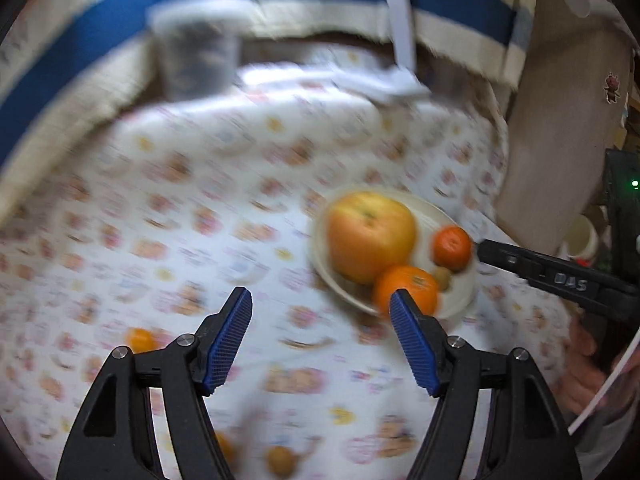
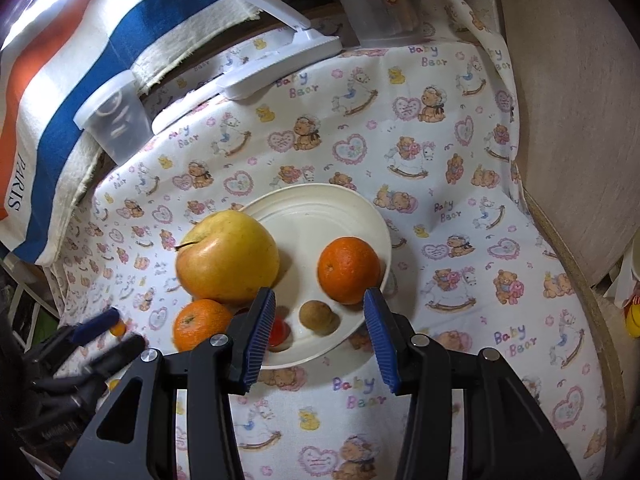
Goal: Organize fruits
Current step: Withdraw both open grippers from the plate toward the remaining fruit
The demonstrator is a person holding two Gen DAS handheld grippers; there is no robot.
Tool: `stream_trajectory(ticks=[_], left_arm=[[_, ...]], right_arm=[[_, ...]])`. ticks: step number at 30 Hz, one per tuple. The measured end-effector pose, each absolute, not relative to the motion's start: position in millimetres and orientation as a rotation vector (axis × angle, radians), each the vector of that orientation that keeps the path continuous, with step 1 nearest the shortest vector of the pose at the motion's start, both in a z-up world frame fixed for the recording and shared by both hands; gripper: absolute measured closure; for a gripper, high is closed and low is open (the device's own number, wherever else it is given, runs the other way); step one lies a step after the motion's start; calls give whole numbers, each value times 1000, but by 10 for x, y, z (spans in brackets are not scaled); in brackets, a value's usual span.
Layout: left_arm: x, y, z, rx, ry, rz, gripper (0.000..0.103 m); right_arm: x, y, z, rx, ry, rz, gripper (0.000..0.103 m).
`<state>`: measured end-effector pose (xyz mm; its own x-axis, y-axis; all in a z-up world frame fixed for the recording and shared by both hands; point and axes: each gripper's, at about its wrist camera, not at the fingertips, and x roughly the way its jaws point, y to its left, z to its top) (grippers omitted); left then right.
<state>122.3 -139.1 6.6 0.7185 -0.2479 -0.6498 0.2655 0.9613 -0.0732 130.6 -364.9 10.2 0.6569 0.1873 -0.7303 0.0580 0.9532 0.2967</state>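
Note:
A white plate on the bear-print cloth holds a big yellow-red apple, an orange, a second orange at its near-left rim, a small brown fruit and a small red fruit. My right gripper hovers open over the plate's near side; its pads touch nothing. My left gripper is open and empty, left of the plate, in a blurred view. The apple and one orange show beyond it. Small orange fruits lie loose on the cloth near it.
A clear plastic cup and a white lamp base stand at the back, against a blue-striped cloth. A clear container sits at the far edge. A beige padded surface rises on the right. Another brown fruit lies nearby.

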Motion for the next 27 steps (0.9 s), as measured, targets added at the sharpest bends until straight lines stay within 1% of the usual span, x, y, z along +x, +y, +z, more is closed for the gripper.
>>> stream_trajectory(ticks=[4,5,6,7,11,12,13,15,17,18,19,21,22,23,24,27], left_arm=[[978,-1138,231,60,624,-213,31],[909,-1085,274,66,600,-199,28],[845,-1032,315,70,575,-181,24],[780,-978,351,74,551,-167,22],[588,-791,443,79,491,-123,11],[546,-741,452,73,479,-117,7],[517,-710,457,72,470,-113,6],[461,-653,453,69,455,-110,5],[421,-613,442,75,441,-97,5],[389,-591,436,76,431,-87,5],[362,-564,431,74,419,-77,5],[315,-509,427,61,397,-54,1],[288,-472,424,51,386,-52,1],[265,-437,420,42,380,-55,1],[243,-407,416,34,377,-60,1],[186,-338,391,21,369,-64,1]], right_arm=[[1176,-3449,246,256,778,113,54],[1137,-3410,286,246,754,119,54],[1091,-3371,327,237,725,128,51],[1061,-3342,357,233,705,136,49],[966,-3190,478,195,644,153,47],[948,-3163,501,190,635,158,43],[919,-3119,539,183,621,163,40],[869,-3046,592,166,604,165,39],[828,-2979,634,148,593,176,37],[812,-2945,652,139,591,178,31],[799,-2917,666,134,588,178,27],[774,-2877,689,133,585,178,27],[765,-2853,700,133,585,181,26],[759,-2829,710,134,586,185,24],[751,-2814,714,138,581,187,19],[722,-2745,724,136,564,171,17]])
